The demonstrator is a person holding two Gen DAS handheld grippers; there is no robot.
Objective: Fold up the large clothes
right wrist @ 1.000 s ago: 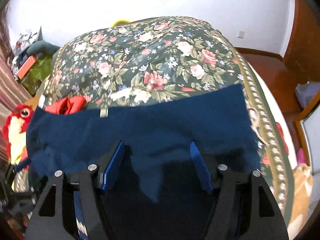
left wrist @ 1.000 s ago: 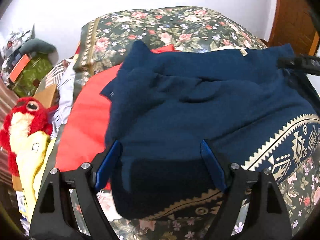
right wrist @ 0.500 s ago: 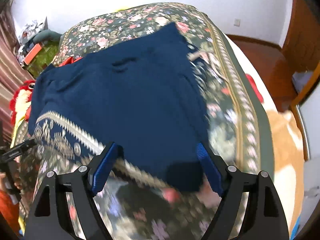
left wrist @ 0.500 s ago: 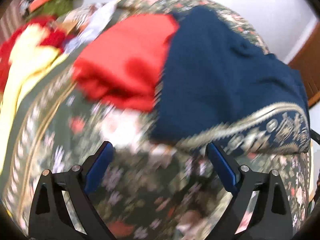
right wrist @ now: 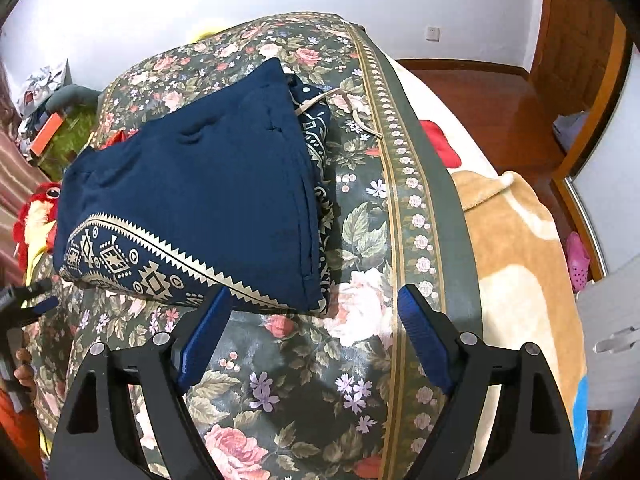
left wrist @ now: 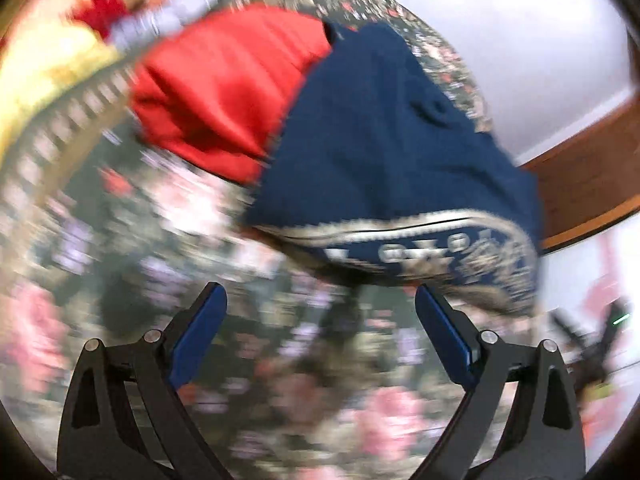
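My left gripper (left wrist: 320,304) and right gripper (right wrist: 314,304) look alike: matte black forked arms with triangular cut-outs, round silver screws at the joints, and flat bright blue pads (right wrist: 424,340) lining the inner faces of my fingers

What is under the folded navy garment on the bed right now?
The navy garment lies on the floral bedspread. Its patterned lower layer shows along the right edge, and a red garment pokes out from beneath its far side. How far the red one extends underneath is hidden.
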